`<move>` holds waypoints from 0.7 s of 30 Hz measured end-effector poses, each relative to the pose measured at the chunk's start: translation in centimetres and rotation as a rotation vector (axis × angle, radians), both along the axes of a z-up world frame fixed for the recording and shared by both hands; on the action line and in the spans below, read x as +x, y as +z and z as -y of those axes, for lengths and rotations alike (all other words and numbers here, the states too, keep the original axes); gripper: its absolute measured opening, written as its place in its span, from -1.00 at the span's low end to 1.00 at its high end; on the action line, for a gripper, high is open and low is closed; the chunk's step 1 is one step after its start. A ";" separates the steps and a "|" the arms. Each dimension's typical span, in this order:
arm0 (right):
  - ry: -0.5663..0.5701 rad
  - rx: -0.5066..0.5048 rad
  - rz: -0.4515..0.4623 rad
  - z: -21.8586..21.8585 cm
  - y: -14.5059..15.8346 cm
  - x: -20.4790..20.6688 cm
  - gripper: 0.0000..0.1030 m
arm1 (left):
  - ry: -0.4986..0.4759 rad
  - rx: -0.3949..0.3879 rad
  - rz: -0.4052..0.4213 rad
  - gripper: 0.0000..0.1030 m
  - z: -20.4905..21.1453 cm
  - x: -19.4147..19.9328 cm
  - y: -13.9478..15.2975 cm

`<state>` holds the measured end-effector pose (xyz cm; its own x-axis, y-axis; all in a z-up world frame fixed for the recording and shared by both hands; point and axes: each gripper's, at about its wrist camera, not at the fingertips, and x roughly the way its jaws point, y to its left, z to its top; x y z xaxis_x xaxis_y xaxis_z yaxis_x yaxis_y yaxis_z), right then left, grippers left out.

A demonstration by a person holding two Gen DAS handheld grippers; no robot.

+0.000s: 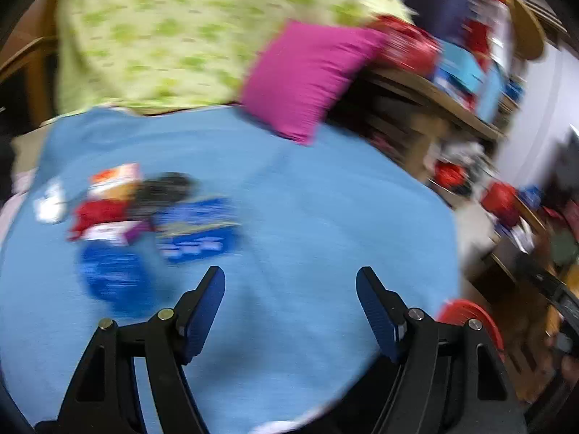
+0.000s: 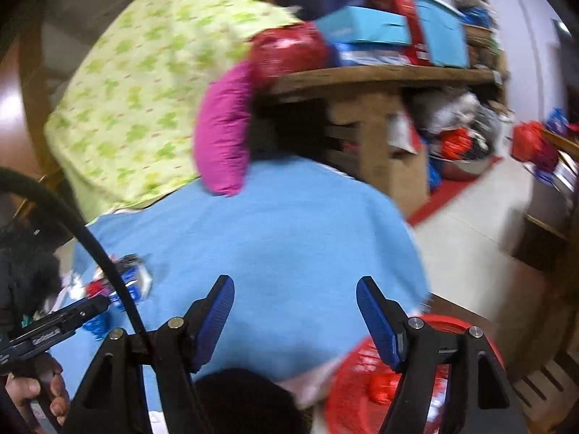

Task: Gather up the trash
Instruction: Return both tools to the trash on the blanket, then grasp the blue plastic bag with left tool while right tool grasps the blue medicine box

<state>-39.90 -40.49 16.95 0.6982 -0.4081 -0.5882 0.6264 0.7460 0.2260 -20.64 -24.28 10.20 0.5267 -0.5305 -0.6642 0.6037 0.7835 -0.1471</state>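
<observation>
Both views are motion-blurred. A pile of trash wrappers [image 1: 144, 217], red, white, black and dark blue, lies on a blue sheet [image 1: 307, 217] to the left. My left gripper [image 1: 290, 278] is open and empty above the sheet, right of the pile. My right gripper [image 2: 295, 287] is open and empty over the sheet's [image 2: 289, 224] near edge. The wrappers [image 2: 123, 282] sit far left in the right wrist view, beside the left gripper's body [image 2: 54, 325]. A red basket [image 2: 362, 390] with something red inside stands below the right gripper; its rim [image 1: 466, 311] shows in the left wrist view.
A magenta pillow [image 1: 307, 76] and a green patterned pillow [image 1: 173, 29] lie at the sheet's far end. A cluttered wooden shelf [image 2: 380, 72] stands to the right, with pale floor [image 2: 470, 238] beyond. A black cable [image 2: 94, 242] arcs at left.
</observation>
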 end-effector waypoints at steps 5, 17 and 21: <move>0.126 0.002 -0.003 -3.3 -0.1 4.3 0.43 | 0.210 0.013 0.015 0.58 -5.8 4.6 -1.3; 0.294 0.024 -0.075 -7.3 -2.6 10.1 0.43 | 0.327 0.056 -0.079 0.58 -7.8 10.7 -6.0; 0.314 0.028 -0.108 -7.5 -3.4 11.4 0.45 | 0.323 0.108 -0.081 0.59 -7.1 11.6 -7.1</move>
<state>-28.46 -33.04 13.53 0.7201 -0.1655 -0.6738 0.3884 0.9009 0.1938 -9.09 -17.21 3.12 0.5995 -0.2693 -0.7537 0.3114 0.9460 -0.0903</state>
